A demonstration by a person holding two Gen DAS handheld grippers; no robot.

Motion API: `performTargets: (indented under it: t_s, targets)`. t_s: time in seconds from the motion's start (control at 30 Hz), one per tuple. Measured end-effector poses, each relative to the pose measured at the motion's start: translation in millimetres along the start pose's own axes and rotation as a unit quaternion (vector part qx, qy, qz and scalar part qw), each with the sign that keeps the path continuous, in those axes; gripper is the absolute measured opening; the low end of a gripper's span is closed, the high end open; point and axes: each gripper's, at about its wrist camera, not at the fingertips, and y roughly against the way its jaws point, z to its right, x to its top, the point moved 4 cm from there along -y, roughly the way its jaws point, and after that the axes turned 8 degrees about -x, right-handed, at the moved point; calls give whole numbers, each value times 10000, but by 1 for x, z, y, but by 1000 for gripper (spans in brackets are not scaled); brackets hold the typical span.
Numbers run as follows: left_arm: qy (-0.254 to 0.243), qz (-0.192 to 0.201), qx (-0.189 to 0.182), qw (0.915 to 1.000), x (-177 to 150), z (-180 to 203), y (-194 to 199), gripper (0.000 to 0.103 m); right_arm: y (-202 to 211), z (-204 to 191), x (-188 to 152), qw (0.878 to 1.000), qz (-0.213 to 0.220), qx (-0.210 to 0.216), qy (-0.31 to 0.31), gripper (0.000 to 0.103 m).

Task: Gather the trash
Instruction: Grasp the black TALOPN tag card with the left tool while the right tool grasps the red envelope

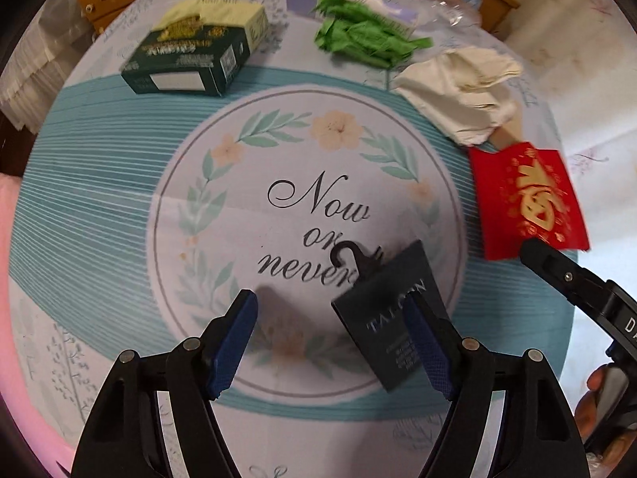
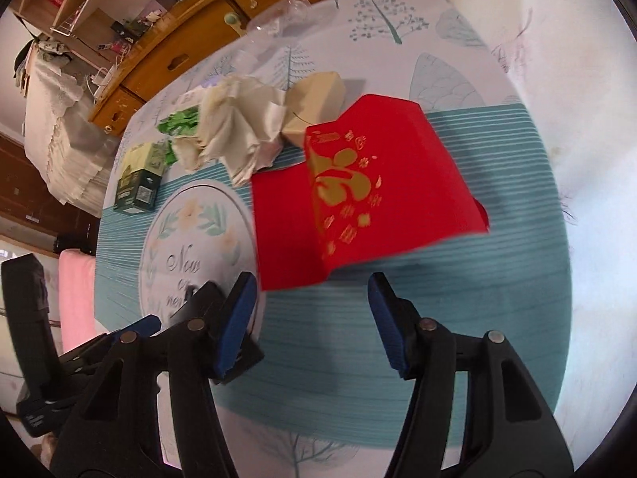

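The right gripper (image 2: 310, 318), jaws wide and empty, faces the folded red gold-printed paper envelope (image 2: 358, 187) lying just ahead at frame centre.

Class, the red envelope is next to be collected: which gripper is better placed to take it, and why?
Right. The right gripper is open with the red envelope straight ahead, just beyond its fingertips. The left gripper is over the dark tag, with the envelope off to its side.
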Motion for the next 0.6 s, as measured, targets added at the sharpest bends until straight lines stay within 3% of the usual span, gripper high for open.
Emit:
performTargets:
  t_s: [0.2, 0.27, 0.3, 0.4, 0.47, 0.5, 0.6]
  targets:
    - [-210, 66, 111, 9997, 10, 17, -12, 75, -16, 3, 11, 9997, -65, 210, 80, 37]
    - [-301, 90, 140, 9994, 13, 25, -14, 59, -19, 0, 12, 9995, -83, 249, 157, 28]
    - [-386, 82, 100, 9992, 14, 32, -15, 44, -20, 0, 12, 9994, -80, 261, 197, 21]
    - [-469, 69, -82, 9988, 16, 48, -13, 32, -18, -5, 10, 9988, -22, 264, 411, 8]
    - [-491, 133, -134, 9986, 17, 54, -9, 22, -12, -10, 6, 9980, 54, 293, 556, 6]
    - [-487, 124, -175, 9986, 17, 55, -8, 1, -9, -11, 5, 9976, 90, 307, 609, 5]
    - [-373, 108, -228, 9990, 16, 54, -2, 1, 2, -19, -1, 9959, 211, 378, 794, 3]
